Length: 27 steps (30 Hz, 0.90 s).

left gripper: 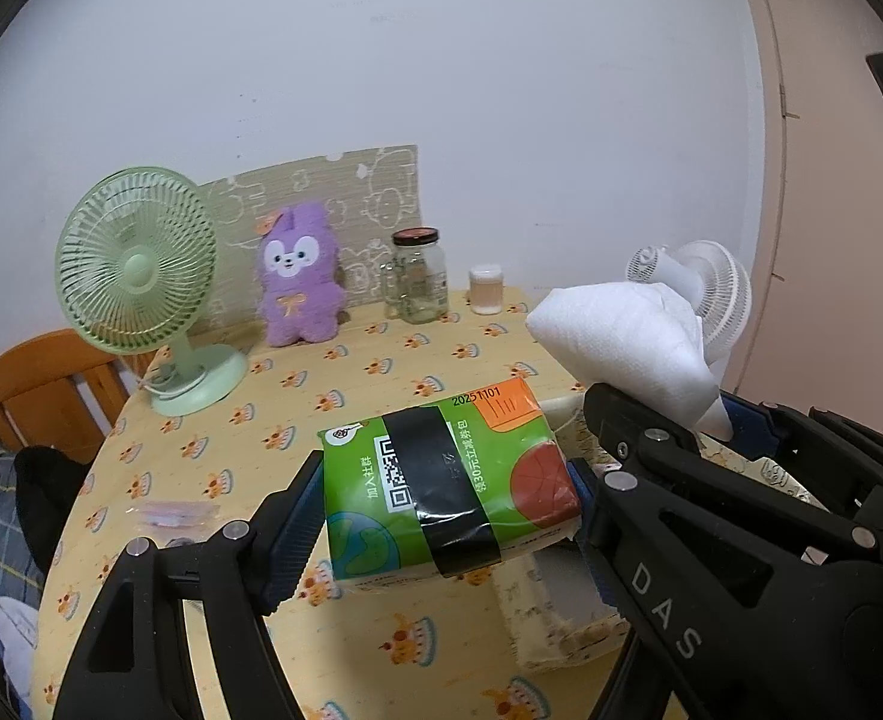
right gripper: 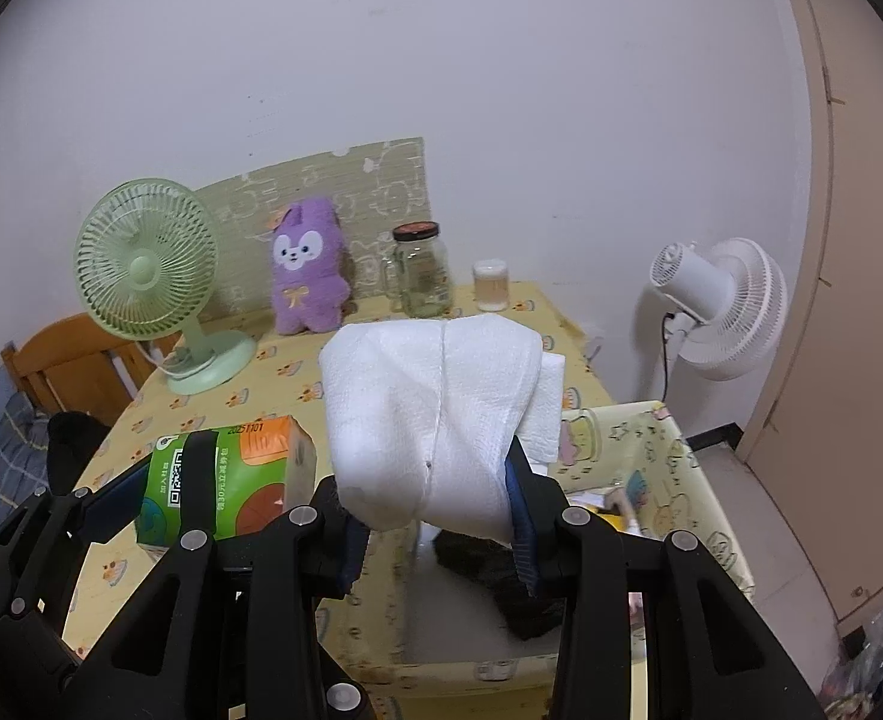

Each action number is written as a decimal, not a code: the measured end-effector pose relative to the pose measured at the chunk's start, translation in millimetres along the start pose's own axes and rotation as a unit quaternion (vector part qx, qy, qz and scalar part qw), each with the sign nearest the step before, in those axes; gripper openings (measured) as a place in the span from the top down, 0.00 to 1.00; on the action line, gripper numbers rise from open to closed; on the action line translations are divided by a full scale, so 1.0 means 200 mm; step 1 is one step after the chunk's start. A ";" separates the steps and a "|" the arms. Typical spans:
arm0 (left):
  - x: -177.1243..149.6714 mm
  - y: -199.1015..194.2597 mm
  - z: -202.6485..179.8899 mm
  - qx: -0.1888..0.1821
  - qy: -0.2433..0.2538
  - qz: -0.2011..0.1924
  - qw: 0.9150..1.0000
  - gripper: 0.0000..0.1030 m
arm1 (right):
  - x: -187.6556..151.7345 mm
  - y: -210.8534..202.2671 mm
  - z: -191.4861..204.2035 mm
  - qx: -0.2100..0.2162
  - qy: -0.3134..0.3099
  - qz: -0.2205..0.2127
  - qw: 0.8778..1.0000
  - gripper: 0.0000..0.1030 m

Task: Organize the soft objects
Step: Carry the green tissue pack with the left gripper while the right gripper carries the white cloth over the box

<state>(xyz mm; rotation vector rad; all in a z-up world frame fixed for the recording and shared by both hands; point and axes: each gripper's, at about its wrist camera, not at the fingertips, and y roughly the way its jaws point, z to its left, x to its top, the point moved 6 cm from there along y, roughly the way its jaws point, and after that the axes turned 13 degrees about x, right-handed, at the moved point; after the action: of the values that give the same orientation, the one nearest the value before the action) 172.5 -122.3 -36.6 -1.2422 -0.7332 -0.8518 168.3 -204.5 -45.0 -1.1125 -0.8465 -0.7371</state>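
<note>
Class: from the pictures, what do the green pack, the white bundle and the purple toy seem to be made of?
Green pack: glossy printed plastic film, seemingly tissues; it shines. White bundle: matte embossed paper towel, creased. Purple toy: fuzzy plush fabric.

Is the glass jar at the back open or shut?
Shut: the glass jar stands upright with its dark lid on top.

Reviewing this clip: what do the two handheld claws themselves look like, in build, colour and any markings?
Both the left claw and the right claw are matte black plastic linkages with cut-out arms joined by round silver pins. The fingers carry dark blue ribbed pads. One arm seen in the left wrist view has pale raised letters reading DAS. No cables, sleeves or hands show.
</note>
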 end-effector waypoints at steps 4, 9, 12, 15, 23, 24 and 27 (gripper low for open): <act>0.01 0.00 -0.06 -0.010 0.005 -0.002 1.000 0.24 | 0.00 -0.02 -0.06 -0.009 0.005 -0.003 1.000 0.60; 0.02 0.01 -0.13 -0.023 0.011 -0.003 1.000 0.24 | 0.00 -0.03 -0.14 -0.019 0.011 -0.005 1.000 0.60; 0.03 0.01 -0.18 -0.031 0.016 -0.004 0.999 0.24 | 0.00 -0.04 -0.18 -0.026 0.016 -0.006 1.000 0.60; 0.03 0.02 -0.23 -0.041 0.021 -0.002 0.999 0.24 | 0.00 -0.05 -0.22 -0.033 0.020 -0.006 0.999 0.60; 0.02 0.05 -0.36 -0.065 0.035 0.006 0.997 0.24 | -0.03 -0.04 -0.33 -0.053 0.034 0.000 0.998 0.60; 0.02 0.05 -0.37 -0.068 0.036 0.007 0.997 0.24 | -0.03 -0.04 -0.35 -0.054 0.036 0.001 0.998 0.59; 0.01 0.07 -0.42 -0.080 0.039 0.010 0.996 0.24 | -0.04 -0.04 -0.39 -0.059 0.043 0.002 0.997 0.60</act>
<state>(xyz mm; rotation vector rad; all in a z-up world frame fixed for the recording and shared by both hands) 187.2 -202.9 -55.7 -1.3476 -0.5980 -0.9509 173.7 -280.2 -64.4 -1.1776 -0.7348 -0.8344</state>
